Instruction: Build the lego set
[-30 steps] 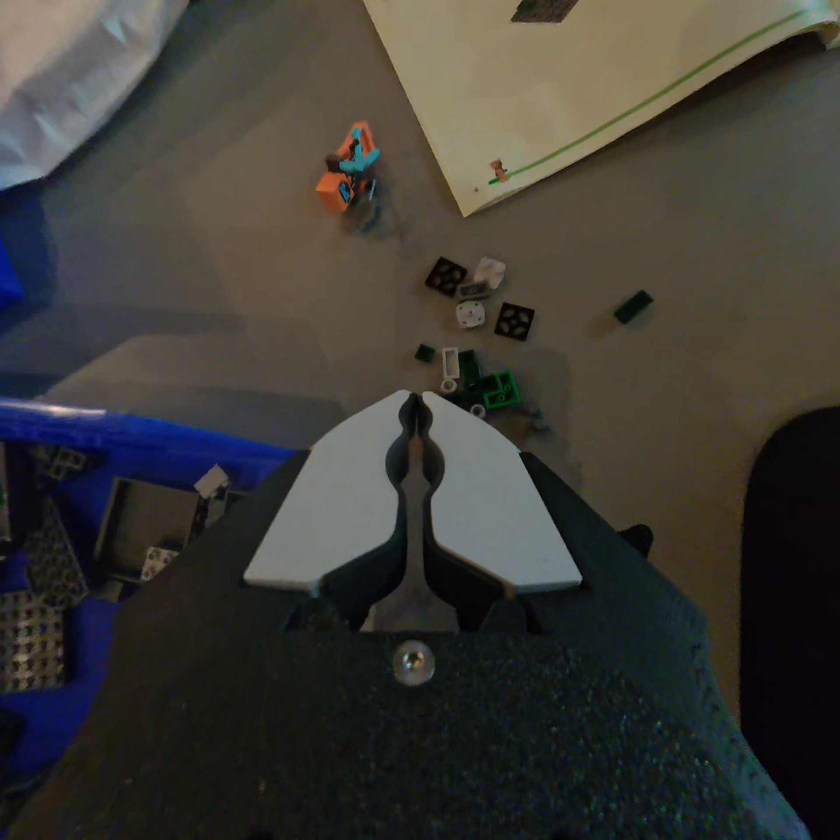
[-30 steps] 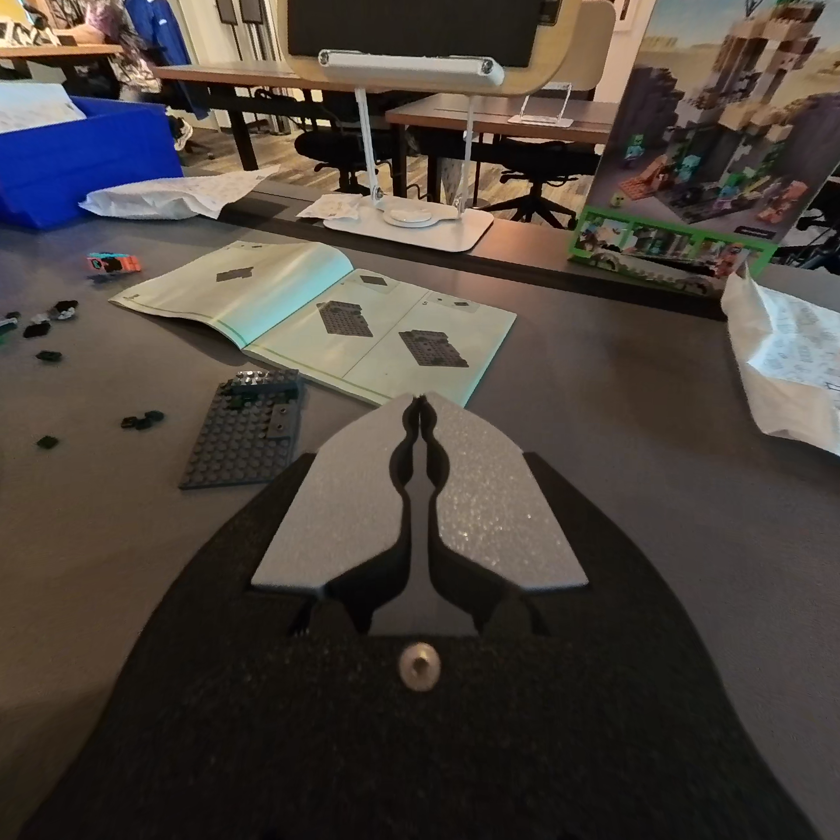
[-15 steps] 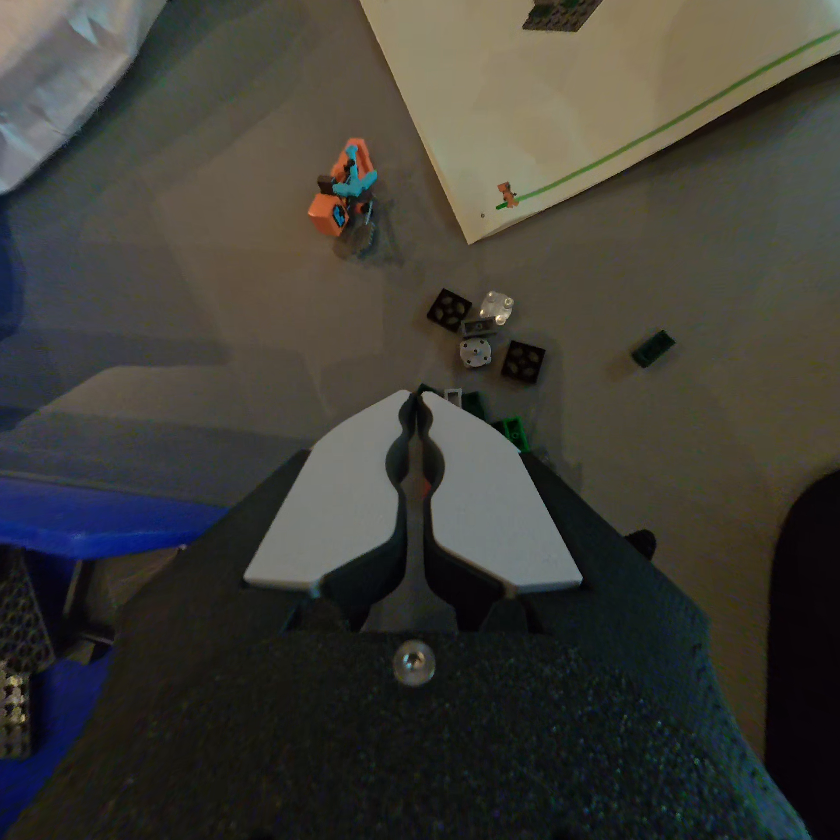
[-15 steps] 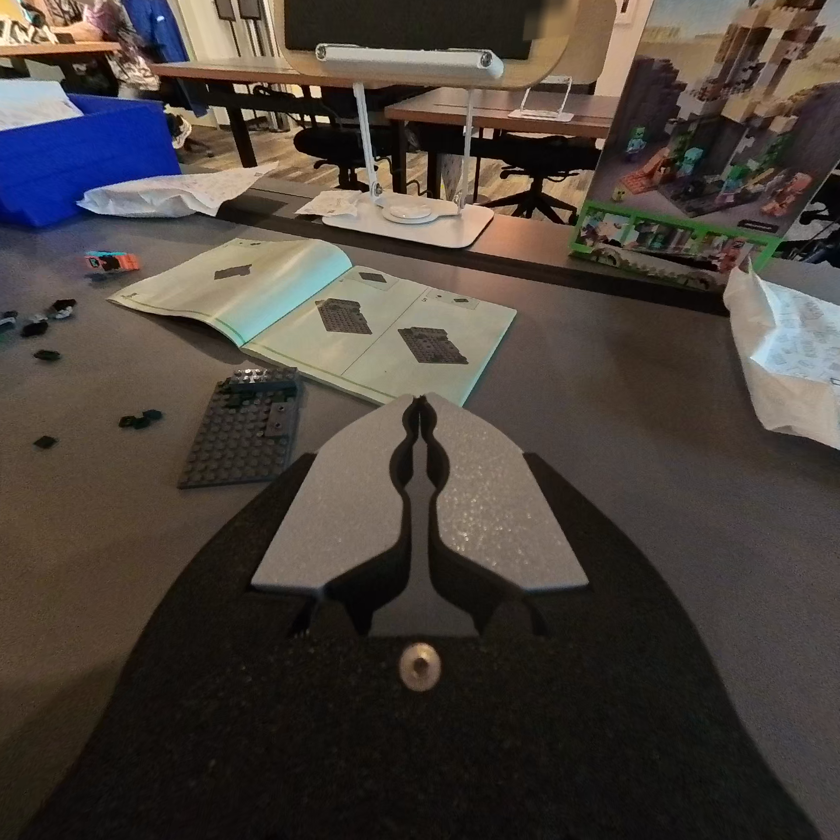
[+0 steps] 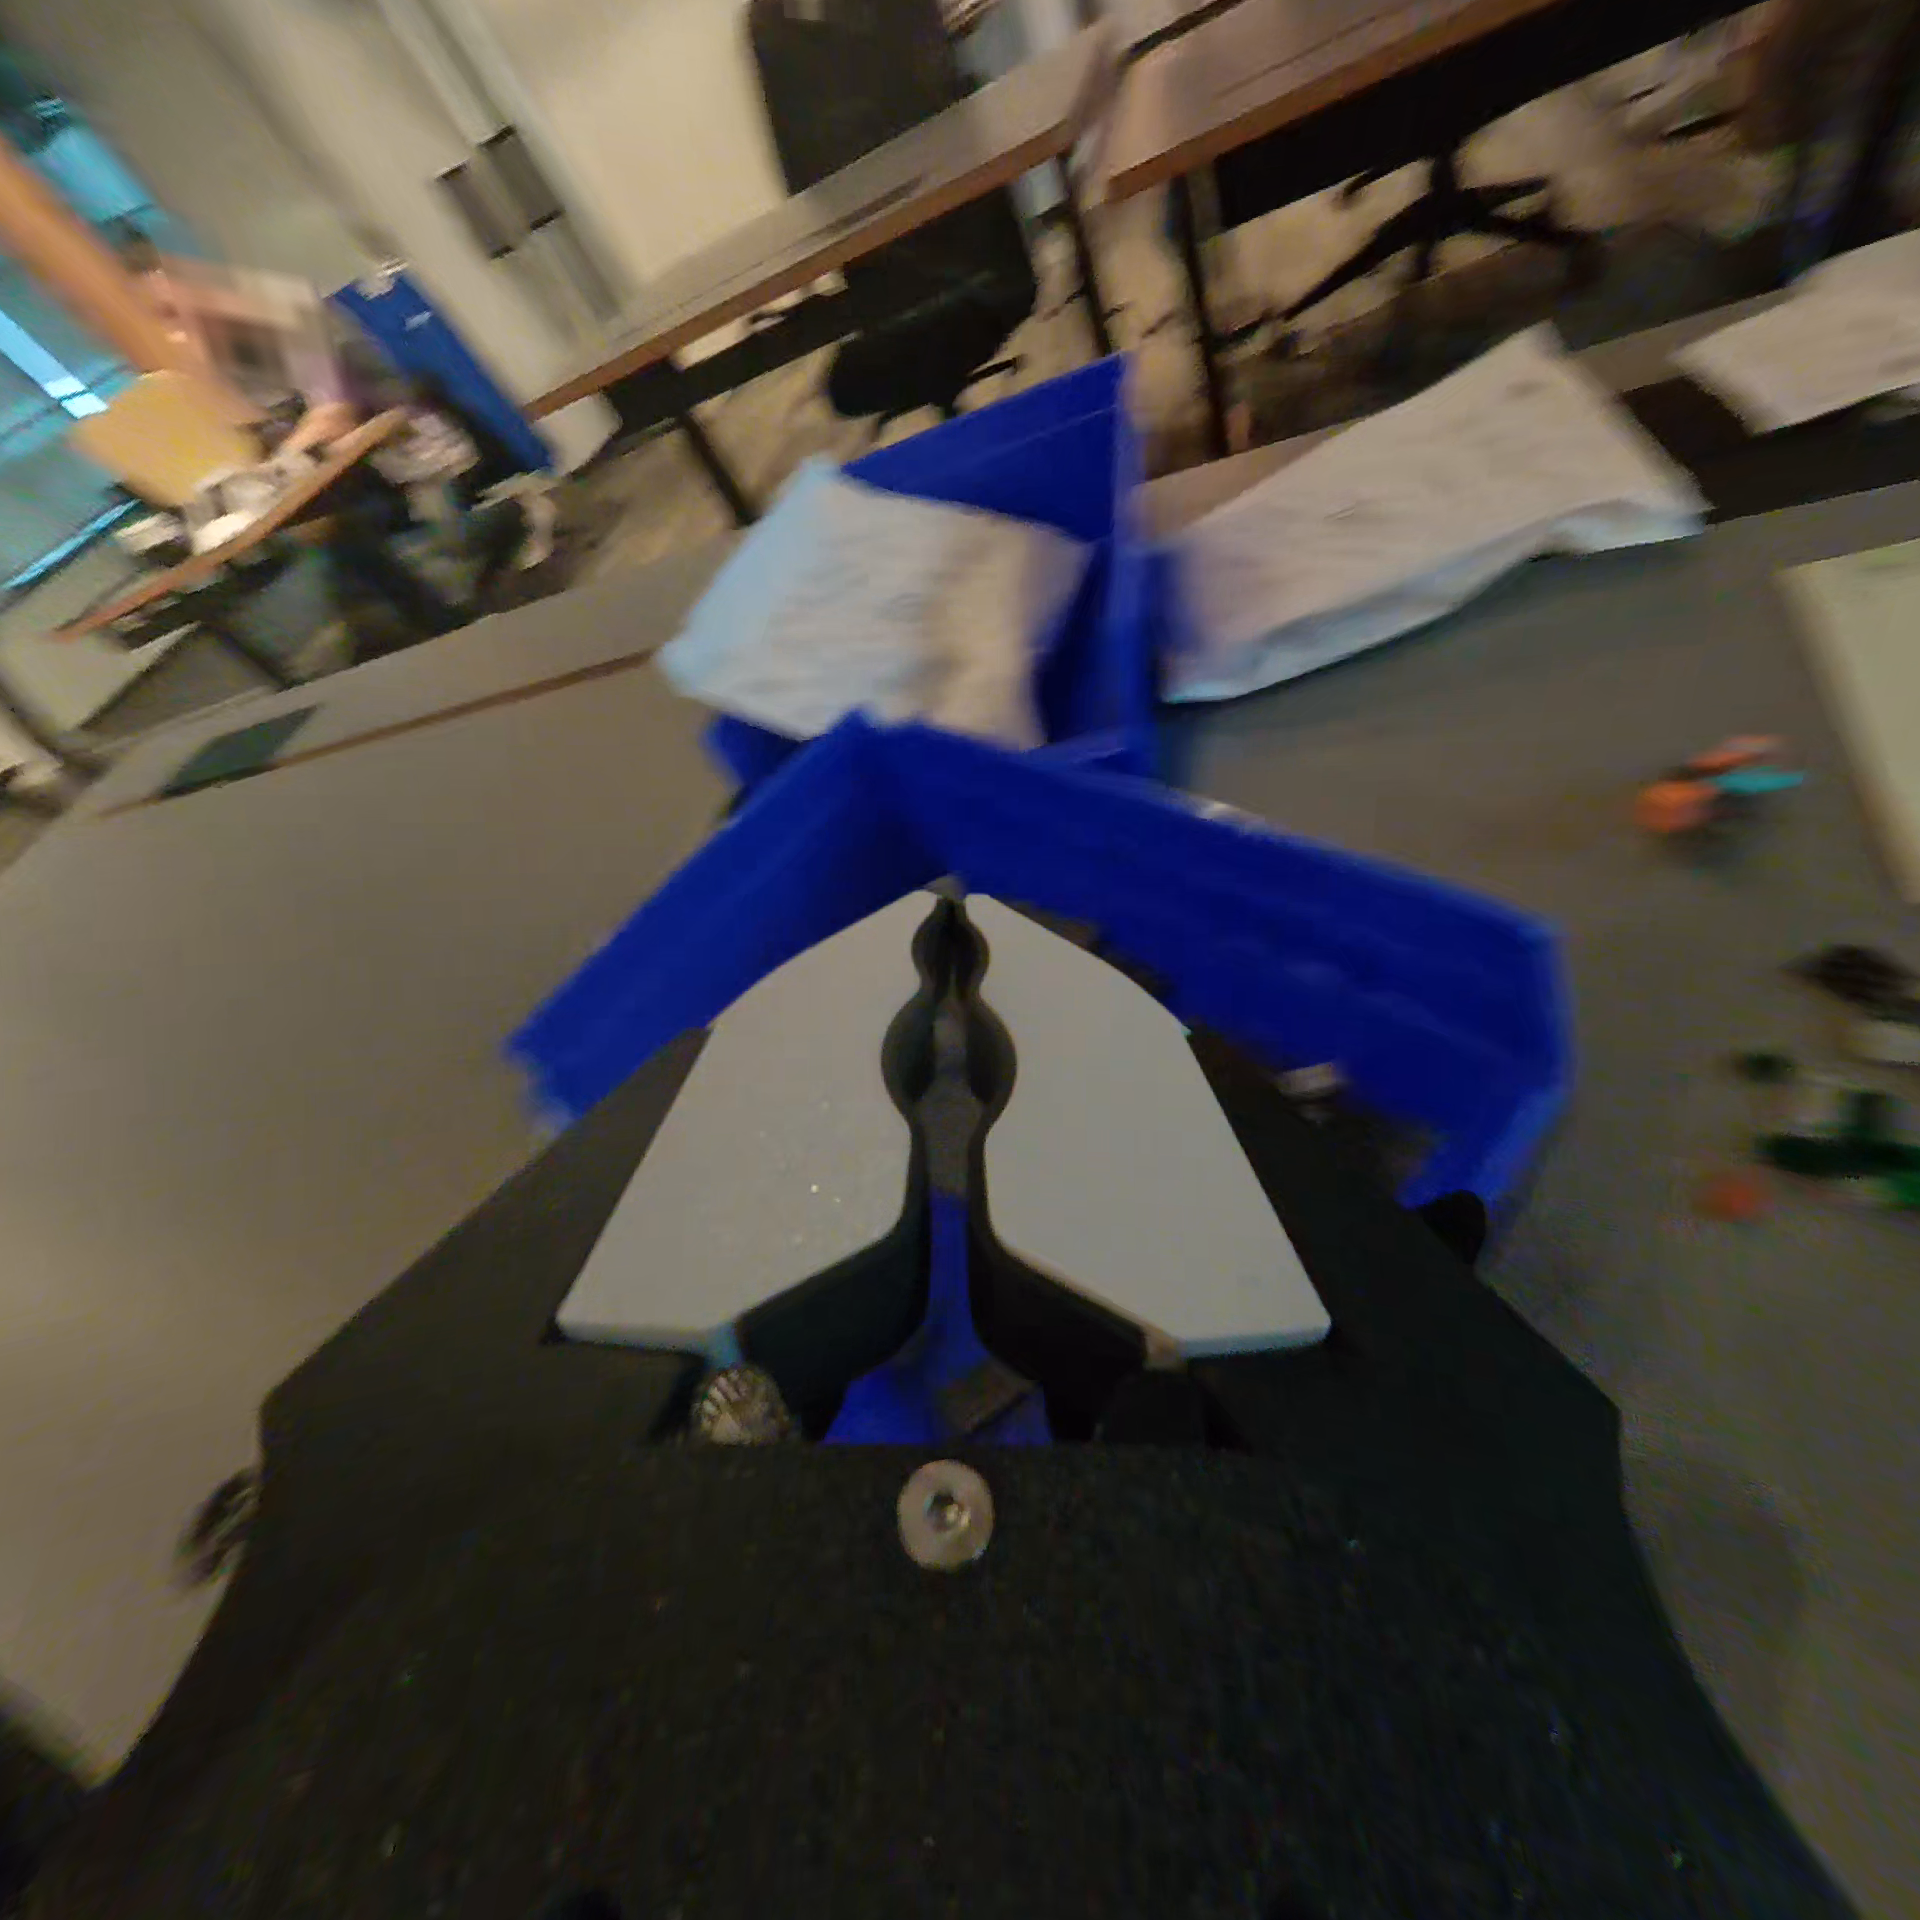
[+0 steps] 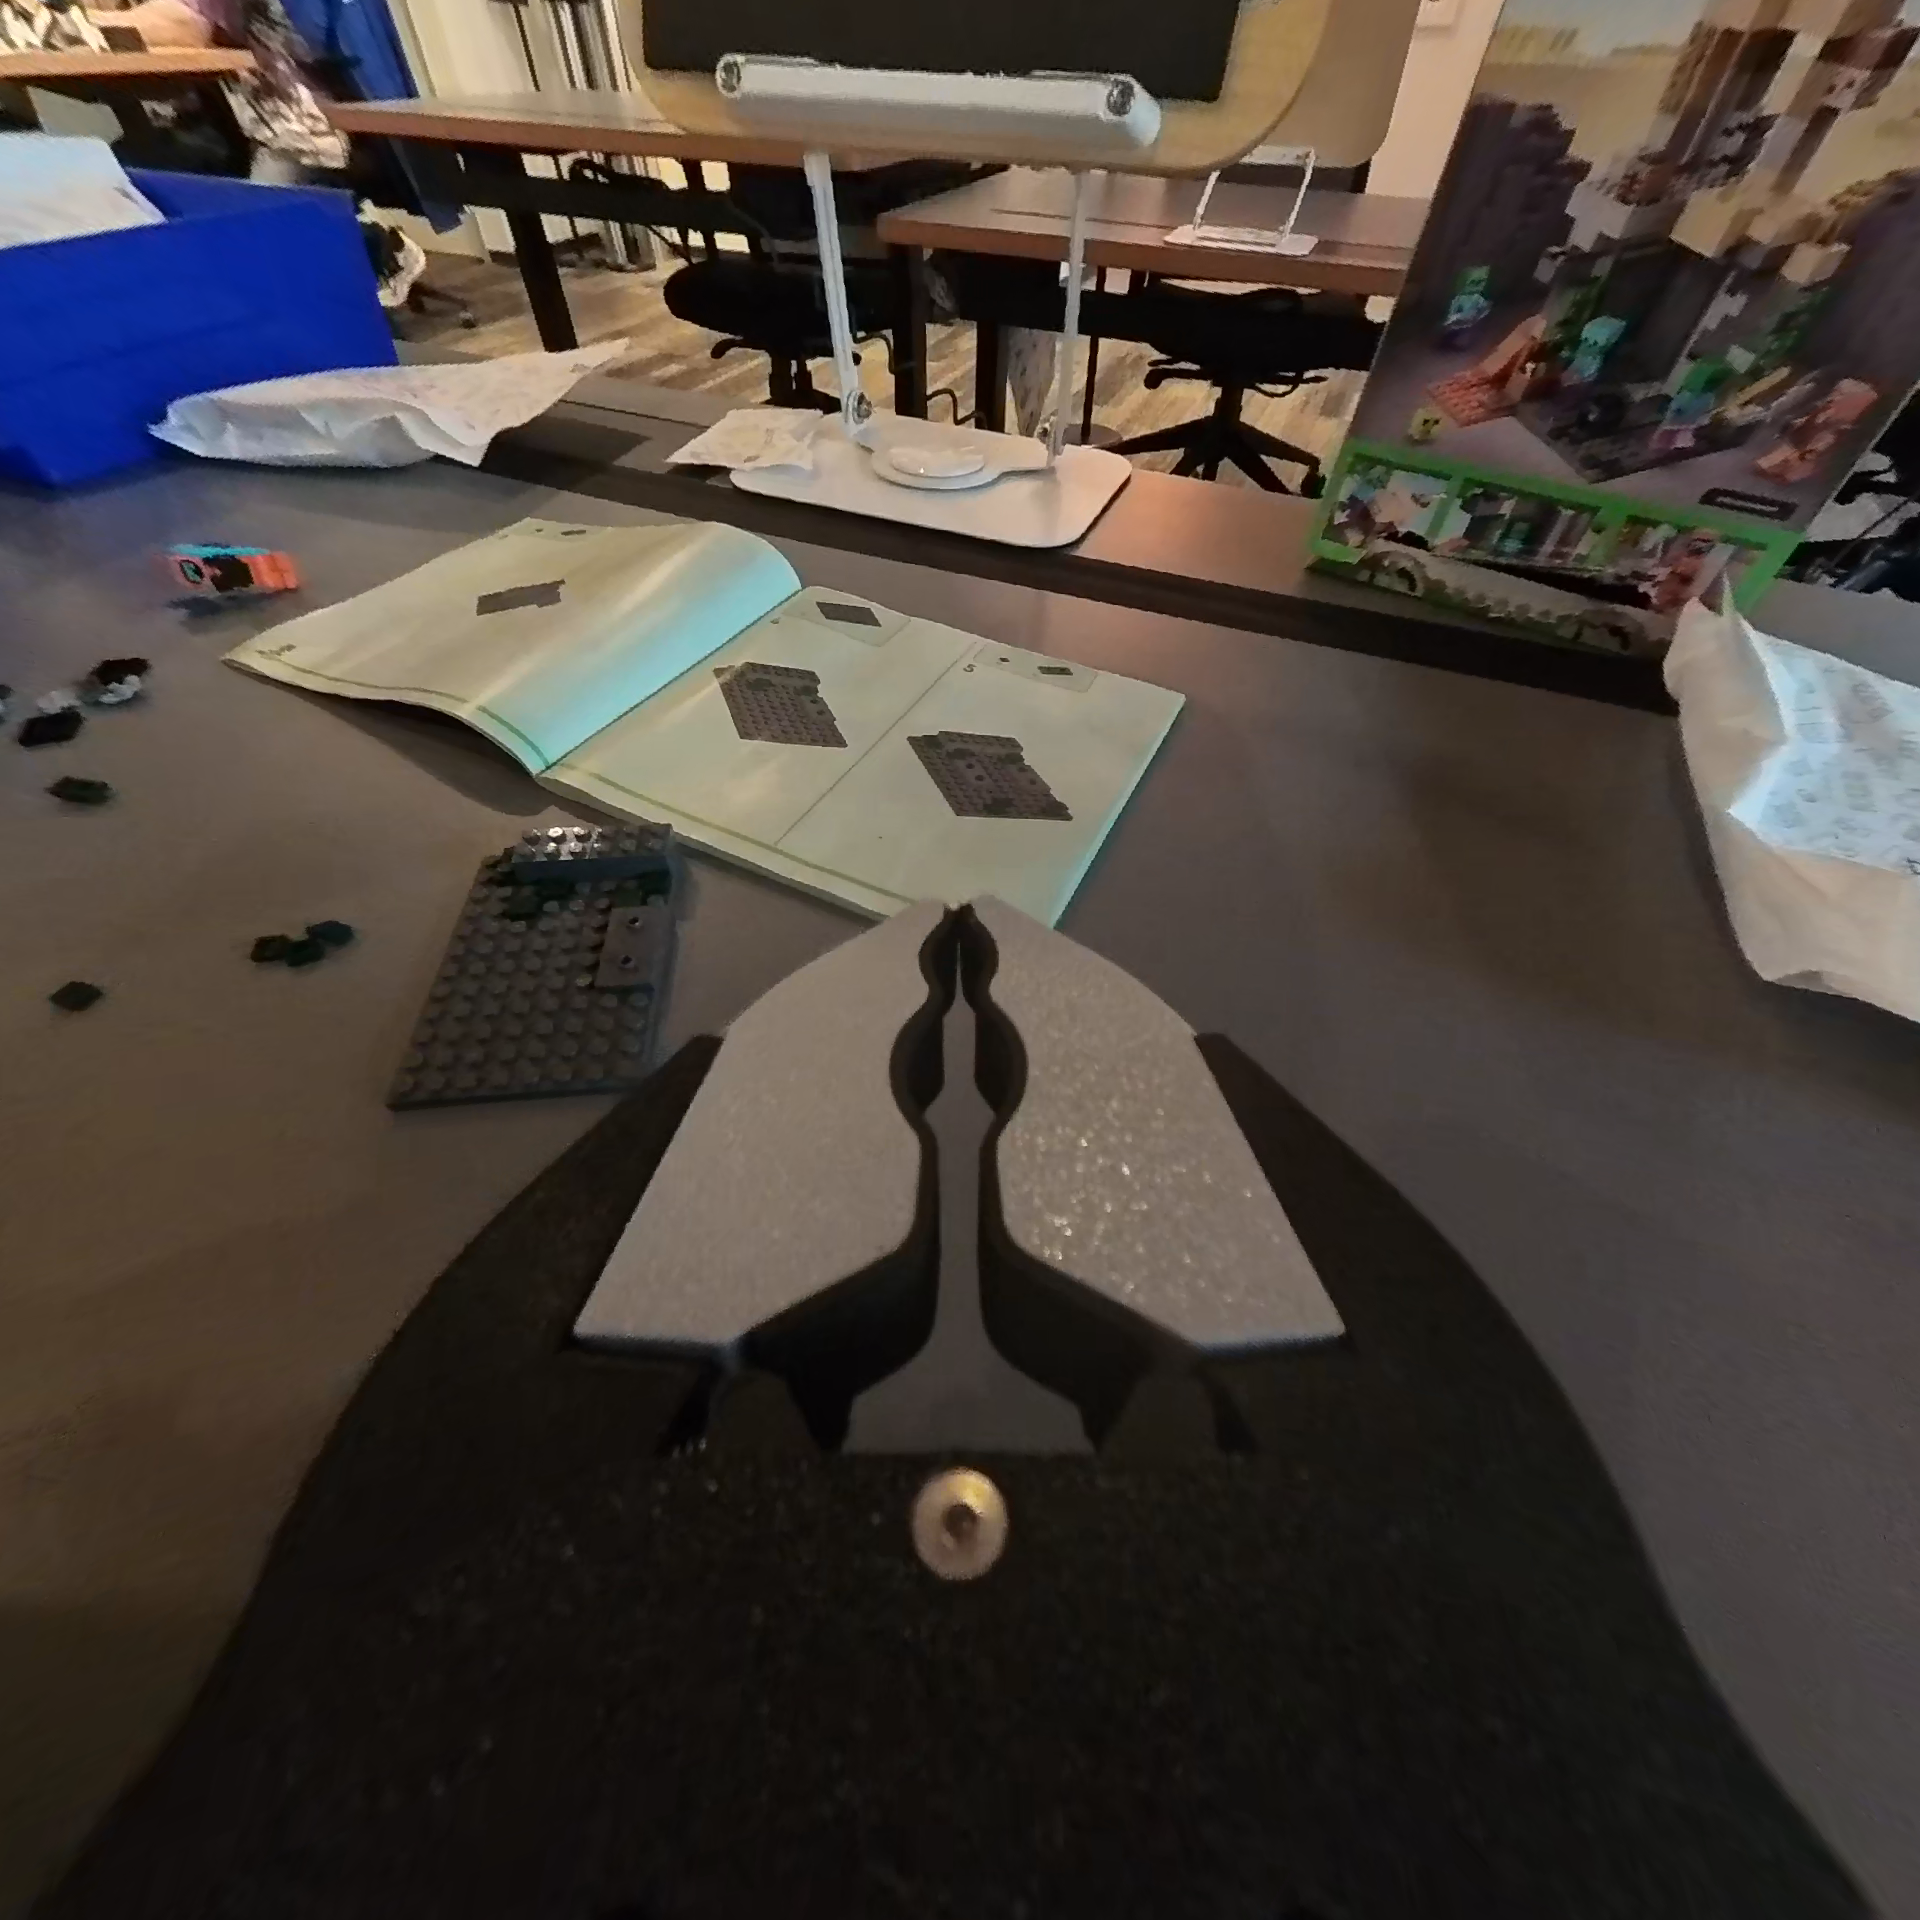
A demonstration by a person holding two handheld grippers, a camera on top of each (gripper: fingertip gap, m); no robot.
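Both your claws are closed and empty: right gripper [image 6: 961, 914], left gripper [image 5: 948, 902] over the blue bin [image 5: 1195, 914]. Grey baseplate [image 6: 551, 987] lies near-left of the manual [image 6: 727, 707]; it's thin, stiff and light, so pinch a bare edge

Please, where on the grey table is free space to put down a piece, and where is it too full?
Free: the grey table between the open instruction booklet and the crumpled white paper bag. Also the near strip in front of the dark grey studded baseplate. Crowded: the left side, where small black loose pieces lie scattered.
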